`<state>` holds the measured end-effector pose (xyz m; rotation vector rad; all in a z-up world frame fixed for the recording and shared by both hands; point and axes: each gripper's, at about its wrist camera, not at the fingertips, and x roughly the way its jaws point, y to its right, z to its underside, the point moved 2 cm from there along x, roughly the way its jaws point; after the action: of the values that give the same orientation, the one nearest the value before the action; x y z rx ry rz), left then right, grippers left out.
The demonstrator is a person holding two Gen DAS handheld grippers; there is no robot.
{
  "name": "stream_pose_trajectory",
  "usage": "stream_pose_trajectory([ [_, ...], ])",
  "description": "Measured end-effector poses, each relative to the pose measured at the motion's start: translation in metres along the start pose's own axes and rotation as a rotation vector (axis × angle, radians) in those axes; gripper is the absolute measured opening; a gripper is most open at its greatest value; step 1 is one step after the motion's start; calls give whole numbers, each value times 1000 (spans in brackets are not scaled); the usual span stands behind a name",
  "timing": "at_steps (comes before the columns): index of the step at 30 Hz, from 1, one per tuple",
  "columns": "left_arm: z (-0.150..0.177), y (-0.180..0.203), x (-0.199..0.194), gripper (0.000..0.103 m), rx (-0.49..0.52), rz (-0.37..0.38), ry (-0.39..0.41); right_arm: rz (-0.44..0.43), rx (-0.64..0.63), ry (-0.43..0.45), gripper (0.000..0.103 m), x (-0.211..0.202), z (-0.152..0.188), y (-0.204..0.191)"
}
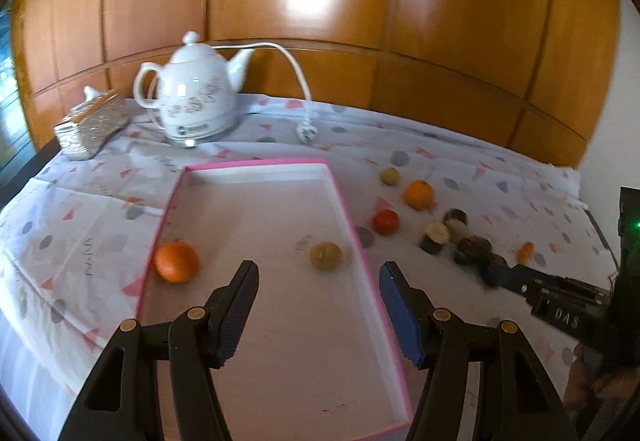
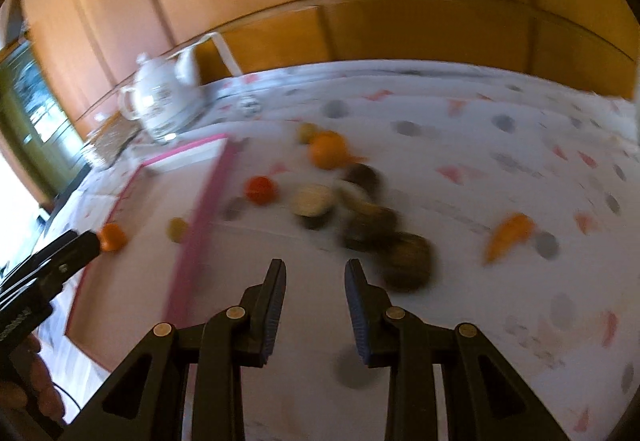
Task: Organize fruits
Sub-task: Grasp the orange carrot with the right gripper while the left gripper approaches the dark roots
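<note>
R gripper (image 2: pixel 315 273), jaws spread & empty, is hovering w/ the loose fruit pile (image 2: pixel 372 217) lying just ahead-right, nearer it than L gripper (image 1: pixel 318 277), also spread & empty, which is hanging over the pink tray (image 1: pixel 352 209) holding an orange (image 1: pixel 177 261) near its L edge.

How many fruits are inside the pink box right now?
2: an orange by the pink box's left wall, and a yellowish round fruit near its right wall. None looks hidden.
</note>
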<state>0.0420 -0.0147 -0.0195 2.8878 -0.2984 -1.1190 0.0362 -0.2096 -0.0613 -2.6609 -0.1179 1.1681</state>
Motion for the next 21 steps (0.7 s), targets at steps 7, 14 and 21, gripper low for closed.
stream_pose_trajectory([
  [7, 5, 20, 7, 63, 43, 59, -41, 126, 138, 0, 31, -12, 15, 69],
  [14, 8, 39, 17, 63, 84, 98, -77, 209, 248, -1, 31, -8, 19, 115],
  [21, 9, 56, 25, 63, 99, 142, -112, 219, 272, 7, 41, 7, 4, 127],
])
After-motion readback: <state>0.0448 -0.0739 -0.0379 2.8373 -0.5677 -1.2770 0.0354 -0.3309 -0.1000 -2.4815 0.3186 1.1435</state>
